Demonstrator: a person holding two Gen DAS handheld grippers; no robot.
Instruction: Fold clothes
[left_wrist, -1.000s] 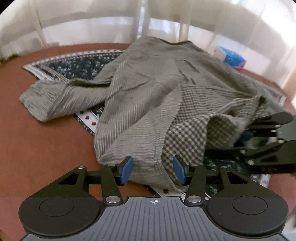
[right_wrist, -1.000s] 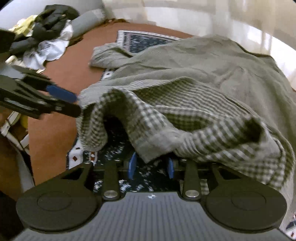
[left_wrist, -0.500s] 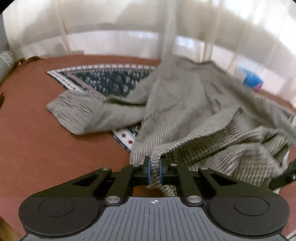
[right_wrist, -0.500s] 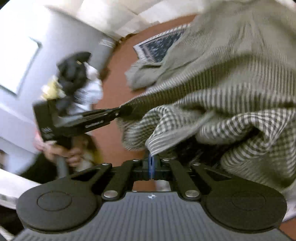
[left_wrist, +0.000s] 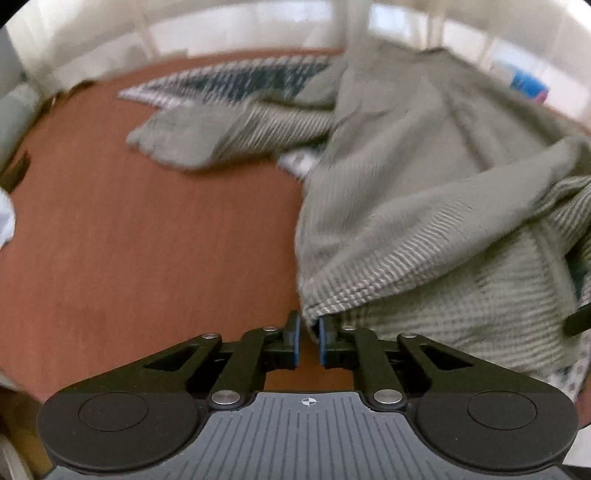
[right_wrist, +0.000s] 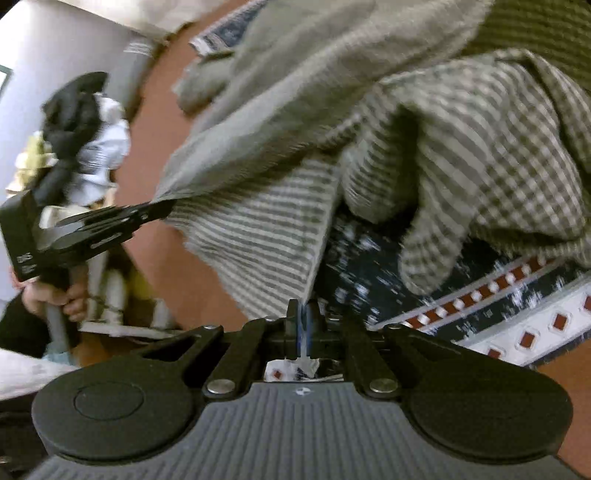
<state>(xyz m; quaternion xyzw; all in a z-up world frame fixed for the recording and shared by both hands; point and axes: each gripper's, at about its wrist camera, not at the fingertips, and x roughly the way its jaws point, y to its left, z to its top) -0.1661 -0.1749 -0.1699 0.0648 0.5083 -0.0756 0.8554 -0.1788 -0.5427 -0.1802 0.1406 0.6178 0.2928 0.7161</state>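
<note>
A grey-green striped shirt (left_wrist: 406, 184) with a checked inside (right_wrist: 498, 147) lies rumpled on a patterned rug (right_wrist: 480, 295), one sleeve (left_wrist: 221, 136) flung out to the left. My left gripper (left_wrist: 307, 325) pinches a bottom corner of the shirt at its pad tips. Its jaws are opening a little, and the cloth still runs taut from them. The right wrist view shows the left gripper (right_wrist: 166, 208) pulling that corner out to the left. My right gripper (right_wrist: 304, 314) is shut on the thin hem edge, which runs straight down between its pads.
Brown floor (left_wrist: 147, 240) spreads to the left of the shirt. A pile of dark and white clothes (right_wrist: 81, 129) sits at the far left by the wall. A person's hand (right_wrist: 55, 299) grips the left handle. A blue pack (left_wrist: 528, 85) lies by the curtains.
Both grippers went from open to closed on the shirt's bottom edge. The left one then moved left, stretching the hem, and the right one rolled and lifted its edge.
</note>
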